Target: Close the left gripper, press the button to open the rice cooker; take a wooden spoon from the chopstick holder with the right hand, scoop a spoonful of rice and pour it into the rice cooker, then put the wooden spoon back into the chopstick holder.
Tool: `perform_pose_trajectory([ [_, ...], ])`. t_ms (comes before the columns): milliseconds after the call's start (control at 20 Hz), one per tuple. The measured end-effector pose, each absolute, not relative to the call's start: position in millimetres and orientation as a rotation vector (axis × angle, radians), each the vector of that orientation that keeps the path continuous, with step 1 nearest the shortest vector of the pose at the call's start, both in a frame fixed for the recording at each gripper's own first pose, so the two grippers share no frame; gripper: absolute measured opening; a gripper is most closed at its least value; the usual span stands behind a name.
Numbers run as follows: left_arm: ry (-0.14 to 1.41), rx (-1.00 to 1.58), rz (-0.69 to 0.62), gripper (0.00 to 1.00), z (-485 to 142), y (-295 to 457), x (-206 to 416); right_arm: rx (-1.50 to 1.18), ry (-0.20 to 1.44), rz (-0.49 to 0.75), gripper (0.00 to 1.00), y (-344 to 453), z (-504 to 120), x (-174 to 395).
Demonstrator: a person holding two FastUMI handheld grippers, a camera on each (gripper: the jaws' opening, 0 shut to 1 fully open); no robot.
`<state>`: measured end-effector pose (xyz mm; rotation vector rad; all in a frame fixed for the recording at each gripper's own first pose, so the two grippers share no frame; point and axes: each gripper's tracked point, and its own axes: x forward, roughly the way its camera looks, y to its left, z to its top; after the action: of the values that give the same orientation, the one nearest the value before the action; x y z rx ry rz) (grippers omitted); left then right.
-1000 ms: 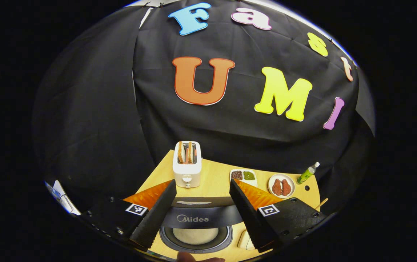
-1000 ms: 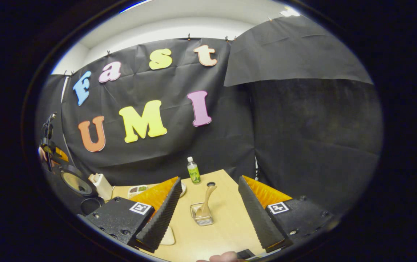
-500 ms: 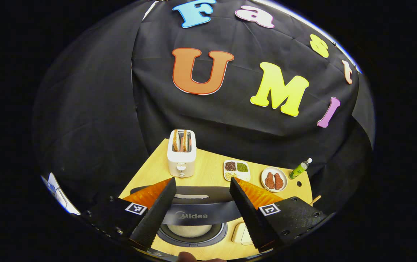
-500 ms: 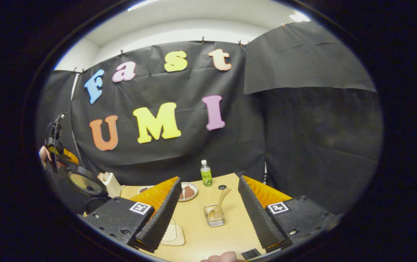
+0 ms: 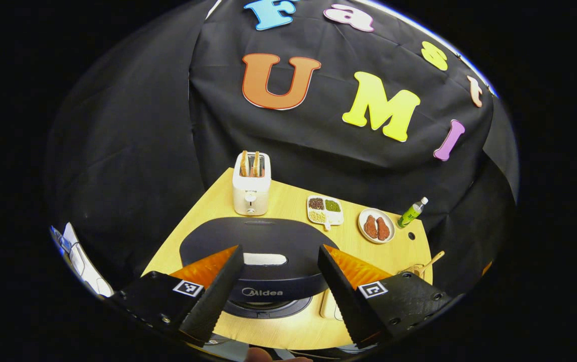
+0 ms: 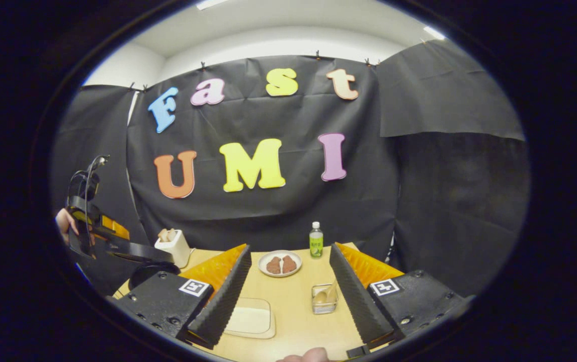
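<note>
My left gripper (image 5: 273, 291) hangs over the near edge of the wooden table (image 5: 288, 329), fingers spread apart with nothing between them. Directly beyond the fingertips sits the rice cooker (image 5: 260, 261); its dark lid lies low over the pot, leaving a narrow gap at the front. A shallow dish (image 5: 326, 306) rests just to the cooker's right.

My right gripper (image 6: 288, 296) is also spread wide and holds nothing. Between its fingers, near to far: a flat tray of rice (image 6: 250, 321); the chopstick holder (image 6: 324, 299) with the wooden spoon (image 6: 329, 293) standing in it, close to the right-hand finger but not touching it; a plate of meat pieces (image 6: 280, 264); a green bottle (image 6: 316, 241) at the table's far edge.

In the left gripper view, a white toaster (image 5: 251, 183) with bread slices stands behind the cooker, with a divided dish of beans (image 5: 324, 210) to its right.
</note>
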<state>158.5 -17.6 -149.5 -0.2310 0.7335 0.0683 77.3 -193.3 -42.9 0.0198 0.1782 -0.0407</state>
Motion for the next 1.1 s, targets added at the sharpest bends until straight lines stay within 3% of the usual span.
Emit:
perform_pose_trajectory([
  [350, 0.686, -0.209, 0.089, 0.97, -186.3, -25.2, 123.5, 0.05, 0.217, -0.01, 1.0, -171.8, -51.1, 70.4],
  [650, 0.78, -0.222, 0.105, 0.95, -237.3, -32.0, 96.0, 0.096, 0.277, 0.017, 1.0, -153.9, -71.8, 66.1],
  [1100, 0.833, -0.234, 0.146, 0.95, -256.2, -34.7, 92.4, 0.125, 0.284, 0.07, 1.0, -157.3, -72.1, 86.4],
])
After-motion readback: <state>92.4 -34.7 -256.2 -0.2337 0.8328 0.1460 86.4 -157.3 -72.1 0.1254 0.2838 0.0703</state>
